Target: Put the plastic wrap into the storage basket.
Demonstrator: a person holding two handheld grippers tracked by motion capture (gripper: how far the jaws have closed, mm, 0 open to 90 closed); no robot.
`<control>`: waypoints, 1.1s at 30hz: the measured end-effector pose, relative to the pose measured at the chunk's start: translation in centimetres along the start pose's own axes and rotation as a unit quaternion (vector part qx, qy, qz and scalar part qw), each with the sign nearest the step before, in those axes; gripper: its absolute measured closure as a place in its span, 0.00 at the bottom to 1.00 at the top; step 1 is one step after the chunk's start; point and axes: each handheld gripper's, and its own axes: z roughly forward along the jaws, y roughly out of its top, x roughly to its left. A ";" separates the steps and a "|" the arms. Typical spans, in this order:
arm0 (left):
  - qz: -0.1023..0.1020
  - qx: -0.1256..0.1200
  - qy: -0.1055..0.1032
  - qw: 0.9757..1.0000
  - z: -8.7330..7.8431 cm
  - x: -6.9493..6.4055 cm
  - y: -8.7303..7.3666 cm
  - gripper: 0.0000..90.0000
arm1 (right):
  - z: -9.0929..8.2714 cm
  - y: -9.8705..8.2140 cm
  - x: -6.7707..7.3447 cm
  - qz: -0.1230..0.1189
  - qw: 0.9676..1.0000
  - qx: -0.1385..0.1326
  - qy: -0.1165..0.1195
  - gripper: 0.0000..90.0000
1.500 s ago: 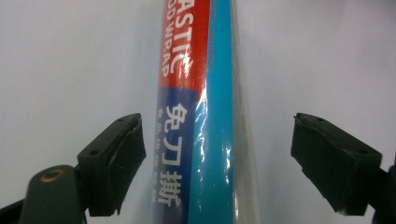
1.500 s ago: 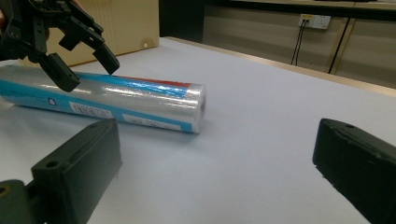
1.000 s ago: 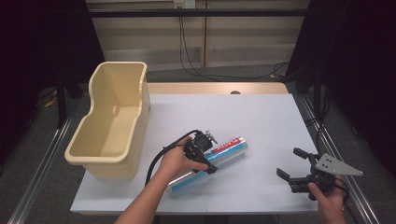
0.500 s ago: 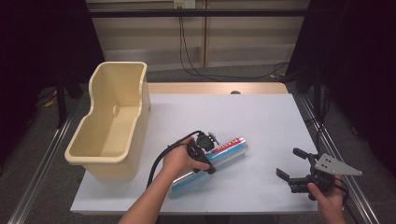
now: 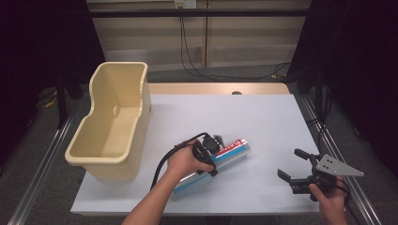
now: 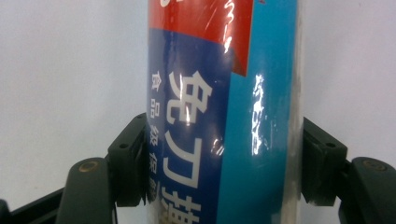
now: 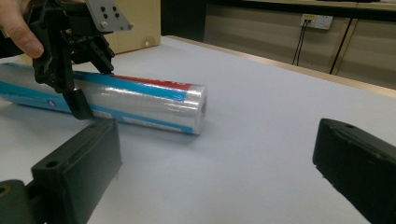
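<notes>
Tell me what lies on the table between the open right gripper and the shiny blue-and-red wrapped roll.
Nothing: between the right gripper and the roll, the high view shows bare white table.

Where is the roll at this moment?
In the high view the roll lies on the table, front centre, right of the tub, with the left gripper across its middle.

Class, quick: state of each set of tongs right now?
Left tongs: closed on the wrap roll.
Right tongs: open, holding nothing.
</notes>
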 end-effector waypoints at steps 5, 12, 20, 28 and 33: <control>-0.048 0.000 -0.018 0.999 -0.5 0.3 -0.4 0.36 | 0.0 0.0 -0.1 0.000 1.000 0.000 0.000 0.01; -0.084 -0.015 -0.024 0.996 -2.8 1.0 -0.8 0.36 | 0.1 0.0 0.0 0.000 1.000 -0.001 0.001 0.01; -0.111 -0.006 -0.014 0.994 -5.7 1.3 -0.7 0.36 | 0.0 0.0 0.0 0.000 1.000 -0.002 0.000 0.01; -0.138 -0.017 -0.013 0.990 -8.7 1.7 -1.1 0.36 | 0.0 0.1 0.0 0.000 1.000 -0.004 0.001 0.01; -0.148 -0.020 -0.005 0.989 -10.2 2.2 -1.5 0.36 | 0.1 0.1 0.1 -0.001 1.000 -0.006 0.003 0.01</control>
